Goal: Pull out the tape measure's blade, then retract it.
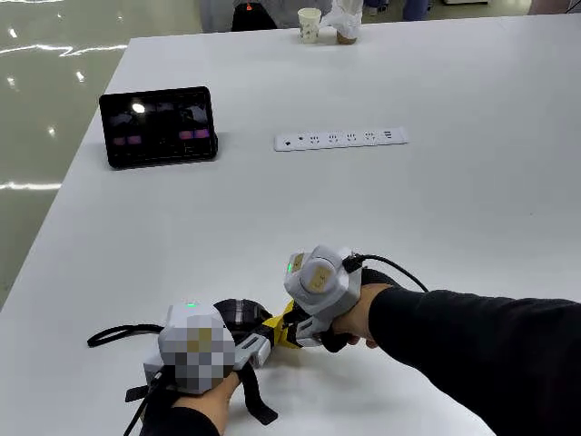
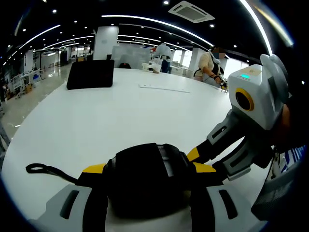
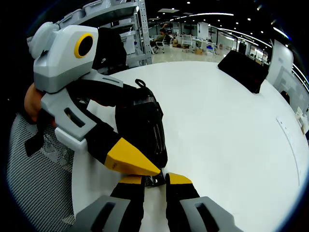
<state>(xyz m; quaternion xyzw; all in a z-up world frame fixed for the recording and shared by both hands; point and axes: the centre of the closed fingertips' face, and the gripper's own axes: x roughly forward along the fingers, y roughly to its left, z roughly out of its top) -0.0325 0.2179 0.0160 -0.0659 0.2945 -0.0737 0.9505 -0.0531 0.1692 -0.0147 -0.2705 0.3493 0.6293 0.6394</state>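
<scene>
As both grippers meet at the bottom centre of the head view, we see the left gripper (image 2: 148, 168) clamped on the black tape measure (image 2: 145, 186), low in its own frame, and the right gripper (image 3: 155, 180) with its yellow tips almost together, pinching the blade tip (image 3: 157, 181) just beside the case. A tablet (image 1: 159, 125), power strip (image 1: 340, 139) and paper cup (image 1: 310, 24) sit across the upper part of the white table (image 1: 454, 209)
</scene>
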